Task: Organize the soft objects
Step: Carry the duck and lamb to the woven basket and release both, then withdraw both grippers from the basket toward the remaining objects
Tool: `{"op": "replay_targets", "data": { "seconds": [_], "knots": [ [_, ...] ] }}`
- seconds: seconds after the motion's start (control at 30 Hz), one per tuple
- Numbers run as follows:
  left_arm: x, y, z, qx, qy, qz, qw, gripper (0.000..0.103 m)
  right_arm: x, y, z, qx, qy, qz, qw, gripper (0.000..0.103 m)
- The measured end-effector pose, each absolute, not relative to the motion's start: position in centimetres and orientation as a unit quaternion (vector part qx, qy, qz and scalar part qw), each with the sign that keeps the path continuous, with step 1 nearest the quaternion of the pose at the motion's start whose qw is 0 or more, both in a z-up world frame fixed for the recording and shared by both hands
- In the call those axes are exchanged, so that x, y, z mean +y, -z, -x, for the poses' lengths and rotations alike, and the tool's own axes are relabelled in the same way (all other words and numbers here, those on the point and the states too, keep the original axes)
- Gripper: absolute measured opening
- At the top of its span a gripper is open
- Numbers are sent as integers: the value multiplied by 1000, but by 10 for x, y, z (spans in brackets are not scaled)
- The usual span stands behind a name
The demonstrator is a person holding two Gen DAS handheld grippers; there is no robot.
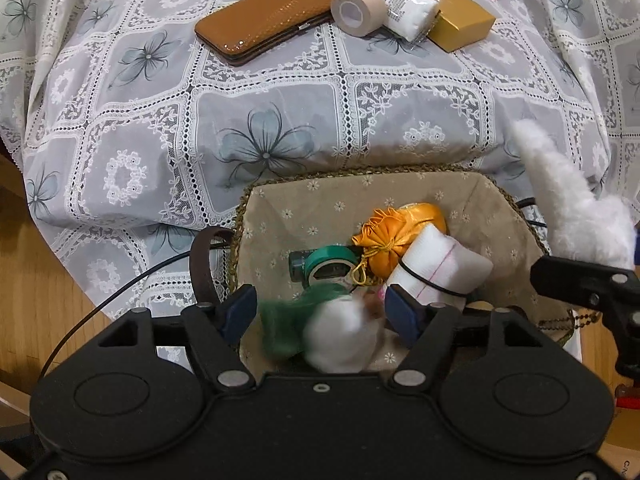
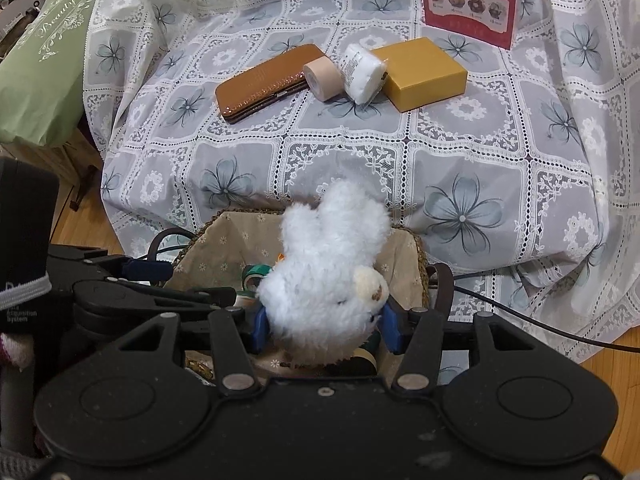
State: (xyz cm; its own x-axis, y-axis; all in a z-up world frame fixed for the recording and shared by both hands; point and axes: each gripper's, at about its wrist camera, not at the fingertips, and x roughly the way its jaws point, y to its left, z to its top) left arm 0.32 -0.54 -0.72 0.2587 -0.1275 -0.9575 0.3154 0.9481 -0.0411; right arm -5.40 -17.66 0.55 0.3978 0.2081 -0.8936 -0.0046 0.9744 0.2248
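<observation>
My left gripper [image 1: 322,308] hangs over a woven basket [image 1: 360,171] with a flowered beige liner. A blurred soft toy, white with green [image 1: 340,332], is between its blue pads [image 1: 402,314], and neither pad presses on it. In the basket lie an orange satin pouch [image 1: 404,232], a white gauze roll [image 1: 444,268] and a green tape roll [image 1: 330,262]. My right gripper [image 2: 326,320] is shut on a fluffy white plush toy [image 2: 328,264] above the same basket [image 2: 208,240]. That plush toy [image 1: 576,208] also shows at the right edge of the left wrist view.
On the lace tablecloth [image 1: 280,100] behind the basket lie a brown case [image 1: 264,20], a beige tape roll [image 1: 356,10], a wrapped white roll [image 1: 408,8] and a yellow box [image 1: 460,16]. A red box [image 2: 468,4] stands farther back, a green bag [image 2: 44,60] far left. A black cable [image 2: 540,324] crosses the wooden floor.
</observation>
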Motion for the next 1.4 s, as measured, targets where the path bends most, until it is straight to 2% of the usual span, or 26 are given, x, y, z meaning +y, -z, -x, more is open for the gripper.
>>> {"op": "replay_targets", "data": {
  "seconds": [0.47,1.4],
  "knots": [
    [-4,6,-1,590,138,-82,791,67,-177,-9,57,537,-72,-94,835,60],
    [-5,0,-9,580,130,-83,800,67,-182,-5,43,533,-53,-106,838,61]
  ]
}}
